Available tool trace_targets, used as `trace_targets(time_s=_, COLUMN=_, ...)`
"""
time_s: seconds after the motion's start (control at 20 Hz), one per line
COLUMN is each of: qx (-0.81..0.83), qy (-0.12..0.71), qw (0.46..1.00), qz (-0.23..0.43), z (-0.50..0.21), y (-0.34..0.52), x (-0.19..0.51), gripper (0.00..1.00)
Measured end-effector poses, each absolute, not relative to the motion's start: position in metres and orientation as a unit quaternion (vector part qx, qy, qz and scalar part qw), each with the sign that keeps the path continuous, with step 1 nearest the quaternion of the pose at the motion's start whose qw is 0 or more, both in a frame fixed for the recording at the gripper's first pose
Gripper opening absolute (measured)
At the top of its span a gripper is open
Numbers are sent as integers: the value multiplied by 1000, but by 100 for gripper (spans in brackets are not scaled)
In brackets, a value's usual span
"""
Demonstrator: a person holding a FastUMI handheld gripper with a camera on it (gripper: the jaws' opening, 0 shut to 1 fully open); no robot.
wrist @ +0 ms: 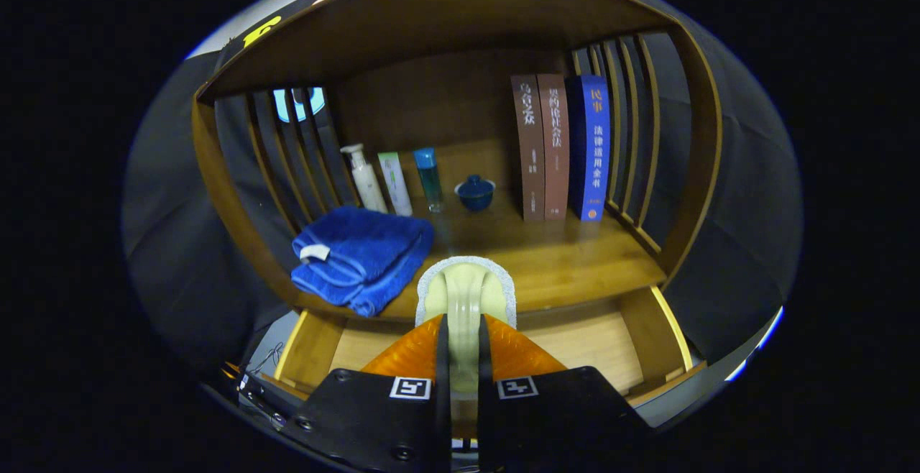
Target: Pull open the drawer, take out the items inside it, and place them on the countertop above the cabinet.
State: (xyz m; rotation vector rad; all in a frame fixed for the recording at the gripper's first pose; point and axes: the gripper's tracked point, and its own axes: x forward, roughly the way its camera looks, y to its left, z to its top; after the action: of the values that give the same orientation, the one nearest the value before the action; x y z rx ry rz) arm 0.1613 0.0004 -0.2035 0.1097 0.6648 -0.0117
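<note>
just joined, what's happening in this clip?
The claw is shut on a pale green scrub brush with a whitish pad, held above the open drawer at the front edge of the countertop. A folded blue towel, bottles, a small blue lidded cup and three books already sit on the countertop.

Camera riding the claw (460,329), facing forward and slightly down, close over the open drawer (575,340), shelf (575,257) beyond
</note>
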Motion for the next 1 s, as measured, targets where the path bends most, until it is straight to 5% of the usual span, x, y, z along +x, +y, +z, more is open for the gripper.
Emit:
trace_targets(time_s=0.8, qx=37, qy=421, qw=906, qz=-19, z=-276, y=-9, x=297, gripper=24)
trace_targets(time_s=0.85, qx=44, qy=415, qw=909, qz=-20, z=-276, y=-9, x=302, gripper=27)
trace_targets(time_s=1.0, qx=56, qy=407, qw=911, qz=-19, z=-274, y=-9, x=302, gripper=74)
